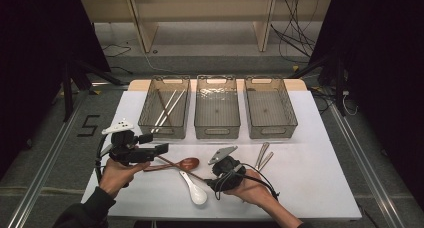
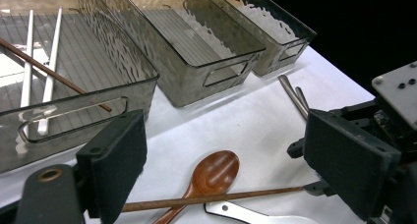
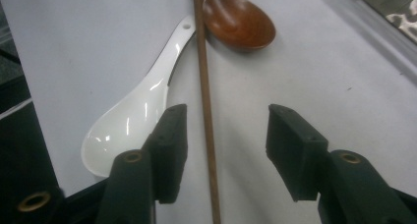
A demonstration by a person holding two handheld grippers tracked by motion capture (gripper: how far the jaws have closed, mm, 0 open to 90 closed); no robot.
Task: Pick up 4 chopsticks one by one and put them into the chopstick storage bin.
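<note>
**Inspector A:** Nearest the lens in the right gripper view, the right gripper (image 3: 223, 150) stands with its jaws partly apart, straddling a brown chopstick (image 3: 205, 111) that lies flat on the white table (image 3: 74, 47). The stick passes between the pads, closer to one of them; neither pad presses on it. Nothing is gripped.

**Inspector B:** Position of that chopstick?

**Inspector A:** At the near middle of the table. It runs alongside the white ceramic spoon (image 3: 133, 121) and crosses by the bowl of the brown wooden spoon (image 3: 241, 22).

**Inspector B:** The other hand?

**Inspector A:** The left gripper (image 2: 231, 160) has its jaws wide apart with nothing between the pads. It hangs above the table, aimed across the wooden spoon toward the right gripper.

**Inspector B:** Remaining items?

**Inspector A:** Three clear bins stand in a row at the far side. The left bin (image 1: 165, 108) holds two white chopsticks (image 1: 169, 108) and one brown chopstick in the bin (image 2: 54, 74), leaning across its floor. The middle bin (image 1: 217, 108) and right bin (image 1: 270, 108) hold no utensils. Two metal chopsticks (image 1: 263, 155) lie on the table in front of the right bin, just beyond the right gripper.
</note>
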